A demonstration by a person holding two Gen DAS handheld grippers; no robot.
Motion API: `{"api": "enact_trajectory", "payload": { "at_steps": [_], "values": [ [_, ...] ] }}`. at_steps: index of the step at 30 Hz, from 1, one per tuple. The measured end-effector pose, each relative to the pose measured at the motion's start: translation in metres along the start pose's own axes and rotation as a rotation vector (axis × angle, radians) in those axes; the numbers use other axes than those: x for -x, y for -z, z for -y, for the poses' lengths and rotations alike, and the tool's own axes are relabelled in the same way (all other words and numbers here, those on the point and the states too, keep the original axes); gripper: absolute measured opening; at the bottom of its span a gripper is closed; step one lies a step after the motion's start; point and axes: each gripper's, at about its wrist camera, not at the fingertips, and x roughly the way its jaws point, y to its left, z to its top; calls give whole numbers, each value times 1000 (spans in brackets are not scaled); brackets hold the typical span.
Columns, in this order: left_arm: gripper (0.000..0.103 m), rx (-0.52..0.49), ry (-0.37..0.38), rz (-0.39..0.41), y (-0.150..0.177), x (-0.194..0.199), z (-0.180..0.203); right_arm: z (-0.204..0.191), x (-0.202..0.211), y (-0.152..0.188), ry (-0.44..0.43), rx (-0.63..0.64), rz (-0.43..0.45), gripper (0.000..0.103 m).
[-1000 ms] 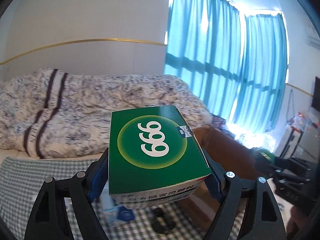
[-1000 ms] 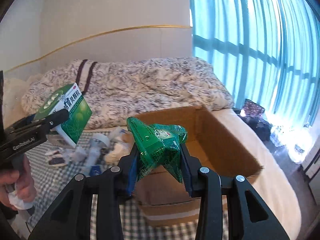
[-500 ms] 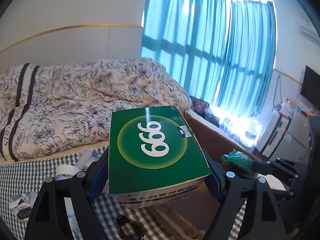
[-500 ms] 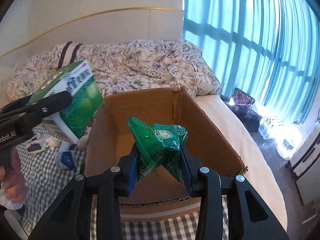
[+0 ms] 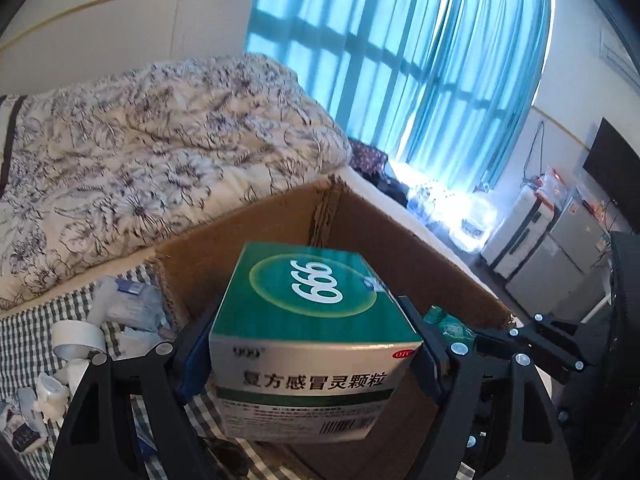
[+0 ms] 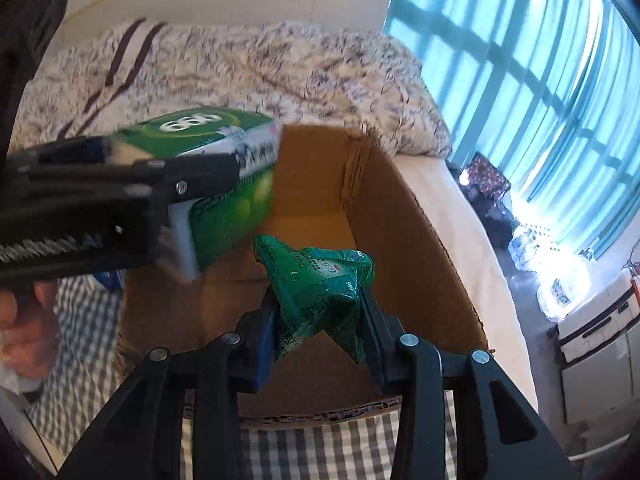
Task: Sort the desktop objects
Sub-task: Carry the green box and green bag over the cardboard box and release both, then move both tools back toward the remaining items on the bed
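My left gripper [image 5: 312, 344] is shut on a green and white medicine box marked 999 [image 5: 316, 320], tilted nose down over the open cardboard box [image 5: 280, 216]. The same medicine box [image 6: 224, 184] shows in the right wrist view, over the cardboard box's [image 6: 408, 232] left side. My right gripper [image 6: 320, 324] is shut on a crumpled green foil packet [image 6: 320, 284], held above the box's near part. The packet [image 5: 448, 324] also shows just right of the left gripper.
The cardboard box stands on a checked cloth [image 5: 24, 336]. Left of it lie a white tape roll [image 5: 78, 338], wrappers and small items [image 5: 132, 304]. A bed with a floral quilt [image 5: 160, 152] is behind, blue curtains [image 5: 400, 64] to the right.
Both grippers have moved over the cardboard box and tilted downward. The medicine box now hangs over the box's left side, and the green packet has come lower over the opening.
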Motion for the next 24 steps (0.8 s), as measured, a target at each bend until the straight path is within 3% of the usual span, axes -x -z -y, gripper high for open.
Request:
{"api": "enact_trajectory", "payload": {
  "at_steps": [8,11,15,24],
  "values": [
    [84,9,2,-45,-7,-7,1,1,-11,-6,5,35,-68,39],
    [87,26,13,-32,-10,-3,0,-4,-10,-4,37,51,-52,52],
    [98,48,15,8,-16,7,-2,-4,1,-2,28,41,-4,72],
    [98,61,-7,99,-28,45,-6,-2,29,-3,50,15,82,73]
  ]
}}
